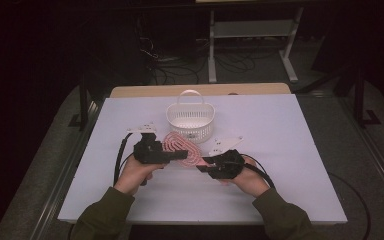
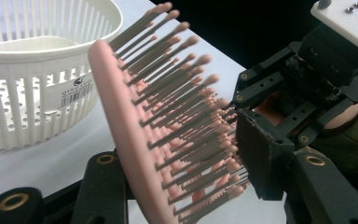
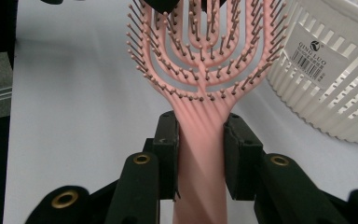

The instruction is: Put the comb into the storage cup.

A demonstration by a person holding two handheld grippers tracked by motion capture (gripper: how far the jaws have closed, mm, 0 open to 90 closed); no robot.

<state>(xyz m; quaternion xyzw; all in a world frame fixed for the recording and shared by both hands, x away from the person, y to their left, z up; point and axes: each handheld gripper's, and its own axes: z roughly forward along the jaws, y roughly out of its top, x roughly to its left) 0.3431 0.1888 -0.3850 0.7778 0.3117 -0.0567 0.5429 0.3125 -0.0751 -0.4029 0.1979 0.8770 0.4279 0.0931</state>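
Clamping the hairbrush (image 3: pixel 200 140) handle: right tongs (image 3: pixel 199 154).

High view was dim; room beyond desk (image 1: pixel 280 150) nearly black, corners vignetted. Desk surface lit evenly from above, shadows soft. Gripper views were brighter; near brush (image 2: pixel 135 140) bristles slightly blurred, basket (image 3: pixel 335 84) sharp, no glare.

white basket (image 1: pixel 190 119), white table (image 1: pixel 290 165)
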